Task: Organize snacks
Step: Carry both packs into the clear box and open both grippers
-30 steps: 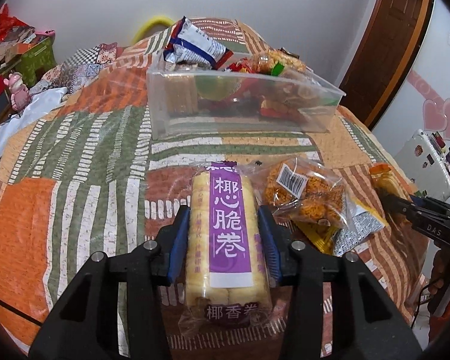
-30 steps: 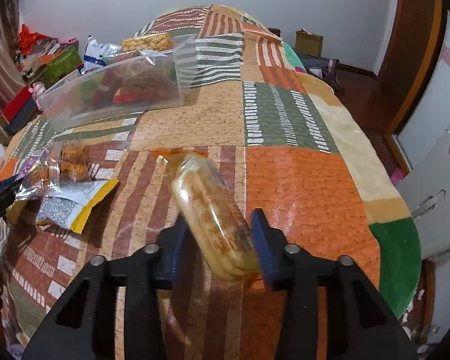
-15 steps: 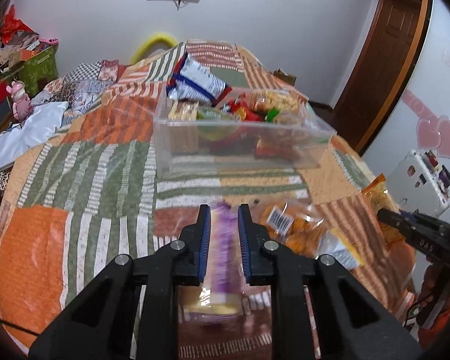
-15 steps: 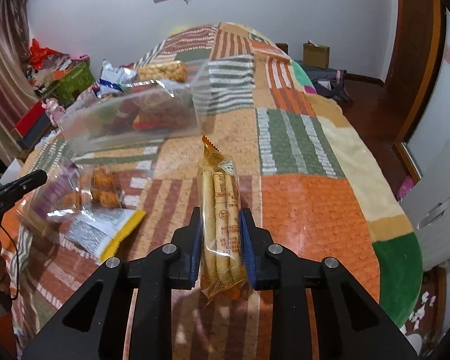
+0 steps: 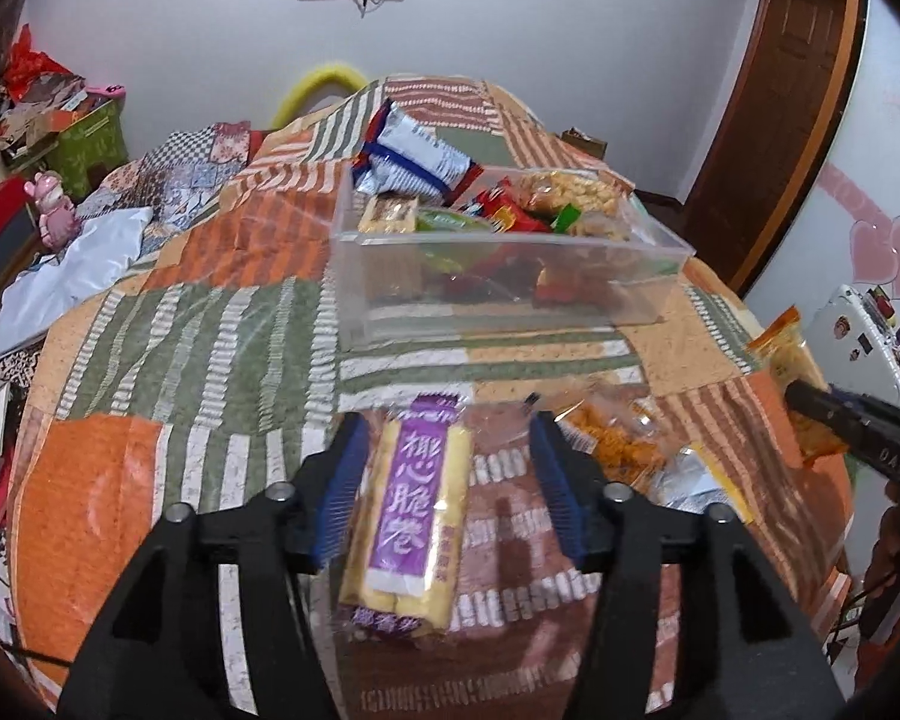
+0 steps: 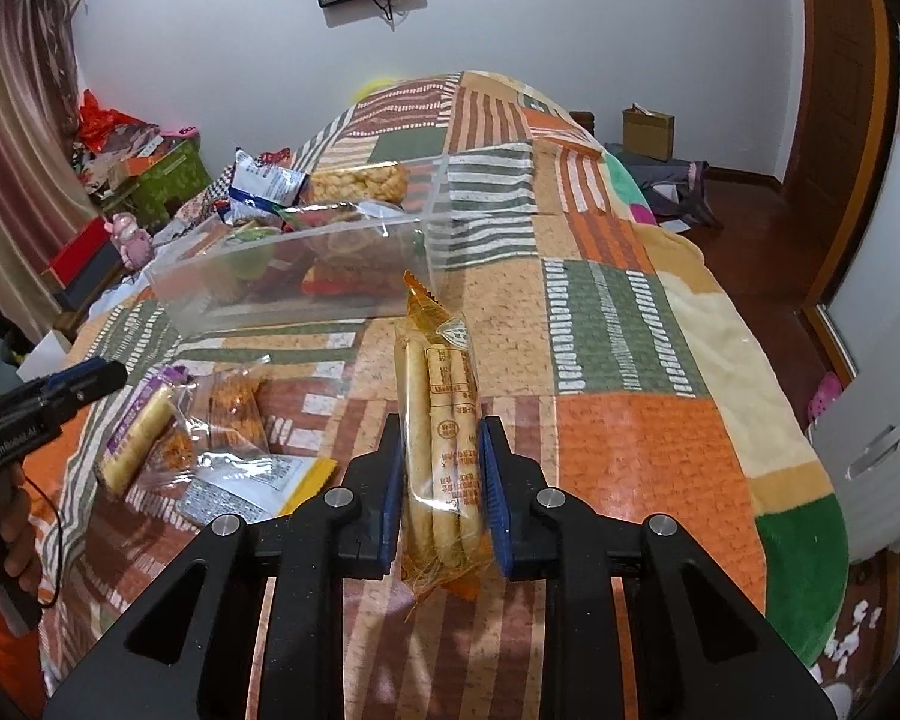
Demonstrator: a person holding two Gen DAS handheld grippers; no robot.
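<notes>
A clear plastic bin (image 5: pixel 498 282) with several snack packs stands on the patchwork bed; it also shows in the right wrist view (image 6: pixel 306 276). My left gripper (image 5: pixel 450 480) is open, its jaws wide around a purple-labelled roll pack (image 5: pixel 414 510) that lies on the cover without touching the right pad. My right gripper (image 6: pixel 441 474) is shut on an orange pack of stick biscuits (image 6: pixel 441 420), held upright above the bed. The purple pack shows in the right wrist view (image 6: pixel 138 438) too.
A bag of orange crisps (image 5: pixel 618 444) and a yellow-silver packet (image 5: pixel 696 480) lie right of the purple pack. A blue-white bag (image 5: pixel 414 162) leans on the bin's far edge. Clutter and boxes (image 5: pixel 60 138) stand left of the bed; a door (image 5: pixel 774 108) is at right.
My left gripper was shut on the purple pack half a second ago and has opened; the pack lies loose between the jaws. My right gripper closed on the stick biscuits and lifted them.
</notes>
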